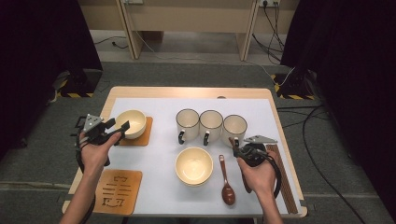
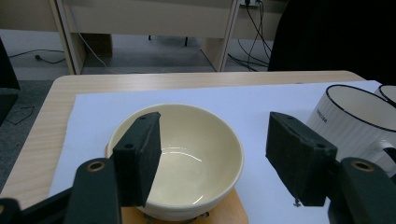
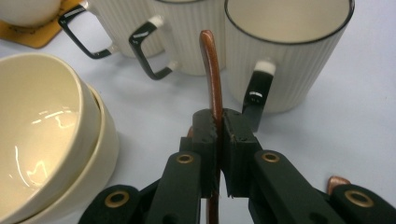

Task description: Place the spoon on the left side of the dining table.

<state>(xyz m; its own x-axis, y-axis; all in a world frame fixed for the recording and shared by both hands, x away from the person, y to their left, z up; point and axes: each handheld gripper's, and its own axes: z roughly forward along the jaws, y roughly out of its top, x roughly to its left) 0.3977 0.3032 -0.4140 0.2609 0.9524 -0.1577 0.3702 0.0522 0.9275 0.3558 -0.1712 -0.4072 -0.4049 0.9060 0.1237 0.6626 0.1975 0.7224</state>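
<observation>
R gripper [image 3: 219, 140] clenches a wooden spoon's handle [image 3: 212, 70], lifted at 5 o'clock of the mugs [image 1: 211, 125]; L gripper [image 2: 224, 163] gapes over coaster bowl [image 2: 187, 158] (just released?). Next: likely spoon into that bowl, w/ careful aim.

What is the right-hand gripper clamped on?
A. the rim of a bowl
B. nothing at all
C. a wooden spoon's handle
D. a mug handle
C: in the right gripper view, the right gripper has its jaws shut on the thin brown handle of a wooden spoon.
</observation>
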